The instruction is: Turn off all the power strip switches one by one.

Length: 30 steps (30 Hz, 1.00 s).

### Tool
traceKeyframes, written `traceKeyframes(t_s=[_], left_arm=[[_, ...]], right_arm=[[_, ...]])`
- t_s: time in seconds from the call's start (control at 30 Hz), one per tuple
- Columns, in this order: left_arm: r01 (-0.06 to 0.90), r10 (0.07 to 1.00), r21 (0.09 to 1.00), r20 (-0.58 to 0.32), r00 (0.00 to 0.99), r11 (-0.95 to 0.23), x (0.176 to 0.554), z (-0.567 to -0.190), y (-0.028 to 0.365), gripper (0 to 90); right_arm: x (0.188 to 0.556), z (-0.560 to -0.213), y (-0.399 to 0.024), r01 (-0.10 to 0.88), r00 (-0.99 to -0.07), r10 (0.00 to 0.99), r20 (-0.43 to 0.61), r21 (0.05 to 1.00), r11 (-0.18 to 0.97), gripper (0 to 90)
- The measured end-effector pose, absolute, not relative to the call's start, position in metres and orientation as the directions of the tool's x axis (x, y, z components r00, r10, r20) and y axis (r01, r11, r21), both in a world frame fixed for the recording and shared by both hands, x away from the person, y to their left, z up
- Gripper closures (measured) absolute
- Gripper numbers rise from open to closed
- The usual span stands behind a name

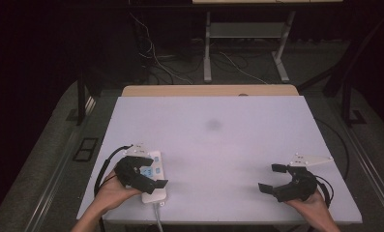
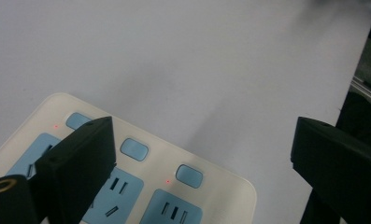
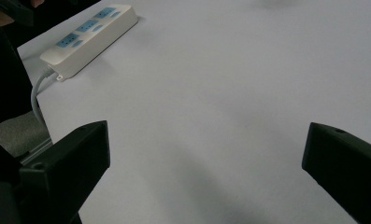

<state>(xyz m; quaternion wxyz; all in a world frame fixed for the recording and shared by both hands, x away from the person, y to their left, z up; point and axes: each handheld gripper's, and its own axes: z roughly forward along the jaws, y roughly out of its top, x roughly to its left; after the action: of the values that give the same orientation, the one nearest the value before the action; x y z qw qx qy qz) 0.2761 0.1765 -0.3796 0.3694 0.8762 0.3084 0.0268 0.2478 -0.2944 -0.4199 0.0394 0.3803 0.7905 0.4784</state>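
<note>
Left gripper (image 2: 202,163) wide open, holding nothing, over the strip (image 2: 220,186), one jaw above its sockets, other off its edge; right gripper (image 3: 206,163) wide open, empty; suggest centring the strip between the jaws before closing.

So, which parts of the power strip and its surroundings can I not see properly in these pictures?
- High view: the left gripper covers much of the power strip, so its sockets cannot be counted there.
- Left gripper view: the strip is cut off by the bottom edge, and one jaw hides a socket.
- Right gripper view: the strip's cable drops past the table edge; its end is hidden.
- High view: the dark smudge is too blurred to identify.
</note>
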Motion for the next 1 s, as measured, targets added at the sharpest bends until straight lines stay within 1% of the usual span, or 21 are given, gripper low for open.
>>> traceKeyframes(t_s=[0.1, 0.27, 0.43, 0.53, 0.63, 0.83, 0.93, 1.0], left_arm=[[0.513, 0.543, 0.655, -0.182, 0.819, -0.554, 0.2766, -0.3784, 0.1748, 11.9], [0.507, 0.527, 0.640, -0.182, 0.830, -0.577, 0.2788, -0.3783, 0.1736, 15.7], [0.504, 0.512, 0.628, -0.189, 0.838, -0.593, 0.2789, -0.3796, 0.1732, 24.0], [0.500, 0.517, 0.631, -0.177, 0.838, -0.594, 0.2794, -0.3797, 0.1752, 27.8], [0.501, 0.526, 0.634, -0.170, 0.833, -0.589, 0.2802, -0.3805, 0.1777, 37.0], [0.499, 0.518, 0.626, -0.173, 0.838, -0.599, 0.2817, -0.3828, 0.1815, 59.5], [0.498, 0.510, 0.620, -0.178, 0.842, -0.606, 0.2824, -0.3851, 0.1818, 75.2], [0.496, 0.507, 0.613, -0.175, 0.844, -0.615, 0.2829, -0.3864, 0.1816, 83.8]], right_arm=[[0.2477, -0.4200, -0.2944, 0.564, -0.707, 0.640, 0.301, 0.786, 0.254, 0.9], [0.2477, -0.4202, -0.2945, 0.564, -0.707, 0.640, 0.301, 0.785, 0.254, 0.9], [0.2473, -0.4209, -0.2942, 0.565, -0.708, 0.639, 0.299, 0.783, 0.260, 0.9], [0.2470, -0.4210, -0.2941, 0.567, -0.708, 0.639, 0.301, 0.781, 0.261, 0.9], [0.2470, -0.4214, -0.2942, 0.570, -0.708, 0.639, 0.301, 0.778, 0.265, 0.9], [0.2463, -0.4212, -0.2955, 0.575, -0.701, 0.645, 0.305, 0.777, 0.257, 0.9], [0.2464, -0.4216, -0.2956, 0.576, -0.701, 0.644, 0.306, 0.775, 0.259, 0.9], [0.2463, -0.4219, -0.2955, 0.575, -0.702, 0.644, 0.304, 0.775, 0.261, 0.9]])
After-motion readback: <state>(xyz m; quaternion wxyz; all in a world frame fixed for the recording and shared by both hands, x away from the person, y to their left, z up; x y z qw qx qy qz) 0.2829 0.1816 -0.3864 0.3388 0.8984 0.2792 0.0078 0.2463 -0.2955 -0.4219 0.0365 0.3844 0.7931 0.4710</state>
